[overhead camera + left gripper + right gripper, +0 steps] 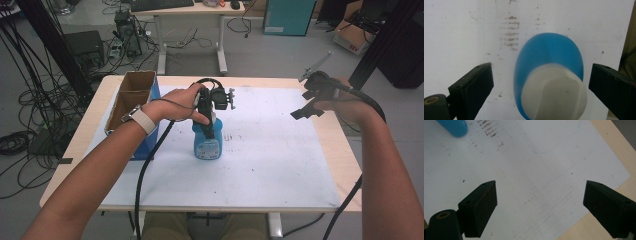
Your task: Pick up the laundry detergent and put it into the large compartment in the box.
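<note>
left gripper (pixel 209 117) jaws spread, straddling the cap for a grasp | blue bottle (pixel 207 142) upright mid-bench | right gripper (pixel 311 102) released, parked above right edge, clear

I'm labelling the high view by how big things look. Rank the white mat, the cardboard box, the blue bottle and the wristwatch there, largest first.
1. White mat, by far.
2. Cardboard box, lying farther back at the table's left.
3. Blue bottle, upright under the open left gripper.
4. Wristwatch, on the left arm and nearer the camera, yet smallest.
</note>
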Action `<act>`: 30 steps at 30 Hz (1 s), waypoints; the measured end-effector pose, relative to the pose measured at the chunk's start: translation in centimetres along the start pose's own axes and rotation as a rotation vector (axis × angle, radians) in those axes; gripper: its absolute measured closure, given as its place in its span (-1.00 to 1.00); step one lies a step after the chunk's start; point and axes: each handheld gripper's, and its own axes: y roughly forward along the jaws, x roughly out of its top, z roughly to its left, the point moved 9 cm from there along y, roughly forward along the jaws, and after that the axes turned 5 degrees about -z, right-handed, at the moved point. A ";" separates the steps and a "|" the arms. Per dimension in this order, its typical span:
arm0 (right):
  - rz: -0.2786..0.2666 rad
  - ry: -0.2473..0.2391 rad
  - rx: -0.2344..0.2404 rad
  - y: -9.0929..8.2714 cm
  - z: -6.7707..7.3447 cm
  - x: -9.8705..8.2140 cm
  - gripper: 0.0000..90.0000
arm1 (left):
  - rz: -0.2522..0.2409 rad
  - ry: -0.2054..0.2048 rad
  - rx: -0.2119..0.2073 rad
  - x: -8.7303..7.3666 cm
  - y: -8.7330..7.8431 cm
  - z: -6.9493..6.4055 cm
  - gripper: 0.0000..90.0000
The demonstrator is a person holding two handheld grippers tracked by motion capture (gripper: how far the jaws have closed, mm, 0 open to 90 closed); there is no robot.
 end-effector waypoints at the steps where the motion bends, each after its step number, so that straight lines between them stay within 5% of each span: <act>1: 0.000 0.000 0.000 0.0 0.0 0.0 -0.74 | 0.000 -0.001 0.000 0.0 0.0 0.0 -0.87; 30: 0.000 0.005 -0.001 0.0 0.0 0.0 -0.74 | -0.007 -0.004 0.001 0.0 0.0 0.1 -0.86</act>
